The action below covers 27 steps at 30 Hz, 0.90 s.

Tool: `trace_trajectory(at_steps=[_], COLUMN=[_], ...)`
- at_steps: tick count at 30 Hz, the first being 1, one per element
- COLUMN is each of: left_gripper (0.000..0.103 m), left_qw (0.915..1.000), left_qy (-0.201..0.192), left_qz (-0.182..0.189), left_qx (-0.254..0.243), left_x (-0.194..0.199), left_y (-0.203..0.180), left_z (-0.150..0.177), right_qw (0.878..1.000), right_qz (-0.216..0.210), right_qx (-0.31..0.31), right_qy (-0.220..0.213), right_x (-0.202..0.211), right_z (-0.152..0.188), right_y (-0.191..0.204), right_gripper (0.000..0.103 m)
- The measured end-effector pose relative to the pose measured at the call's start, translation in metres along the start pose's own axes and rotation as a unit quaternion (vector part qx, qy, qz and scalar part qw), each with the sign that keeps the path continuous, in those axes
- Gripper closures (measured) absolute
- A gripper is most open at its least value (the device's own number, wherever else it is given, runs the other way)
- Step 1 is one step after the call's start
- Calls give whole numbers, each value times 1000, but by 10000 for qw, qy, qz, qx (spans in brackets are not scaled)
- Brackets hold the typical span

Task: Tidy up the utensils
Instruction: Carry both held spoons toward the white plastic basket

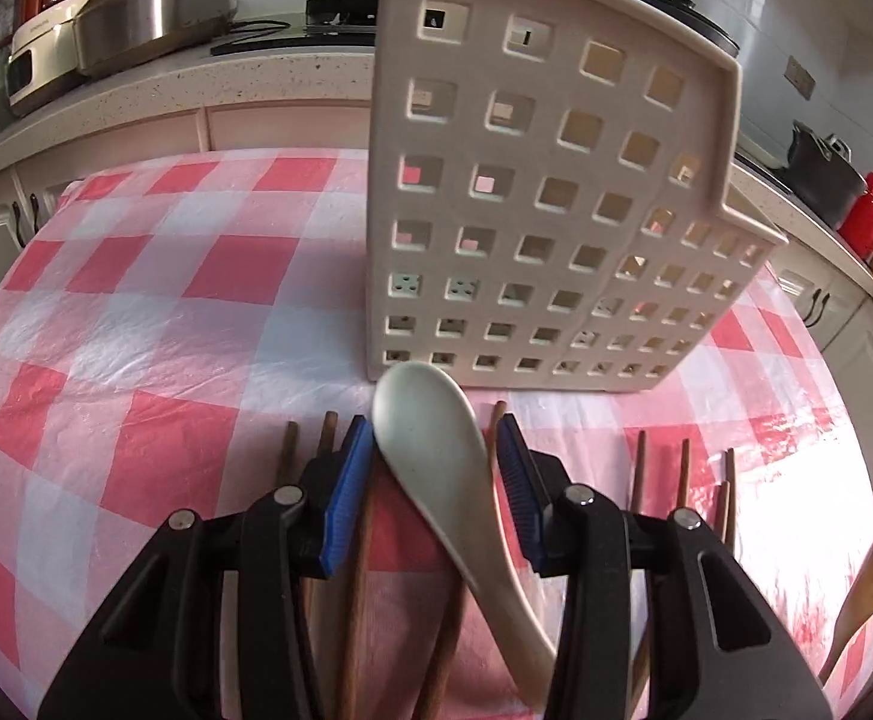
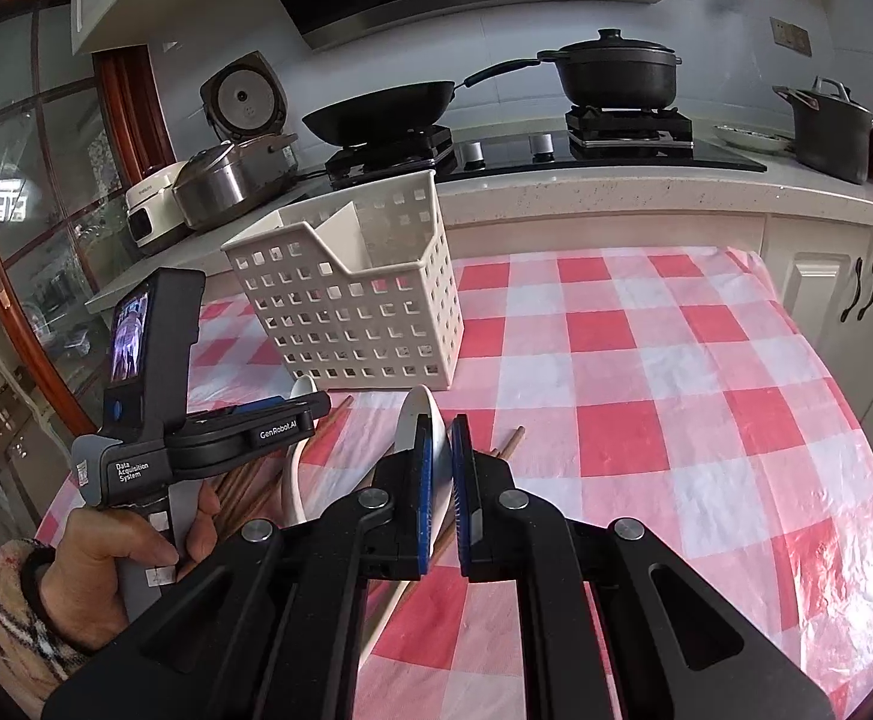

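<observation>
Left wrist view: left gripper (image 1: 433, 474) has its blue pads spread, released, with a white ceramic spoon (image 1: 436, 456) lying between them. No pad contact is visible. The spoon's long axis runs bowl-forward toward the perforated white caddy (image 1: 532, 192), with the handle trailing back toward the camera and to the right. Wooden chopsticks (image 1: 640, 468) lie in front of the caddy on the pink checked tablecloth (image 1: 136, 300), roughly parallel, tips toward the caddy.

Only the right wrist view shows the caddy's open top and inner divider, plus a second white spoon (image 2: 418, 420) at the right gripper (image 2: 443, 468). Its pads are nearly together with a narrow gap; the spoon bowl sits against the left pad, and I can't tell if it's actually gripped. The left unit's side reads "GenRobot.AI" and "Data Acquisition System".
</observation>
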<state>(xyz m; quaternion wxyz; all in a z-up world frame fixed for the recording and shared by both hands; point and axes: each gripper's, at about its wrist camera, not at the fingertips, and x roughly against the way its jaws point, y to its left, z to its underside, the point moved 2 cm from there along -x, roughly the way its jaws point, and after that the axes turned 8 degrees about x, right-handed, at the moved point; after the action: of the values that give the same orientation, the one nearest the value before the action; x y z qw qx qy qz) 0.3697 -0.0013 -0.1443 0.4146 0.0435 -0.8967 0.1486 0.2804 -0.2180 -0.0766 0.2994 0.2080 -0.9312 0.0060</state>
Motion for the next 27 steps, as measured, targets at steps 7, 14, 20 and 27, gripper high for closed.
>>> trace_trajectory(at_steps=[7,14,20,27], left_gripper=[65,98,93,70], left_qw=[9998,9988,9994,9989], left_qy=[-111,-414,-287,-354], left_qz=[-156,-50,196,180], left_qx=[-98,-276,77,231], left_x=[-1,26,32,41], left_y=[-1,-9,8,24], left_z=[-1,5,5,9], right_qw=[9999,9999,9999,9999], right_qz=[-103,-54,20,64], right_qx=[-35,-78,-65,86], right_qy=[31,52,88,75], right_x=[-11,-15,-20,-35], right_z=[1,1,2,-1], right_y=[-2,1,7,16], right_gripper=[95,95,95,95])
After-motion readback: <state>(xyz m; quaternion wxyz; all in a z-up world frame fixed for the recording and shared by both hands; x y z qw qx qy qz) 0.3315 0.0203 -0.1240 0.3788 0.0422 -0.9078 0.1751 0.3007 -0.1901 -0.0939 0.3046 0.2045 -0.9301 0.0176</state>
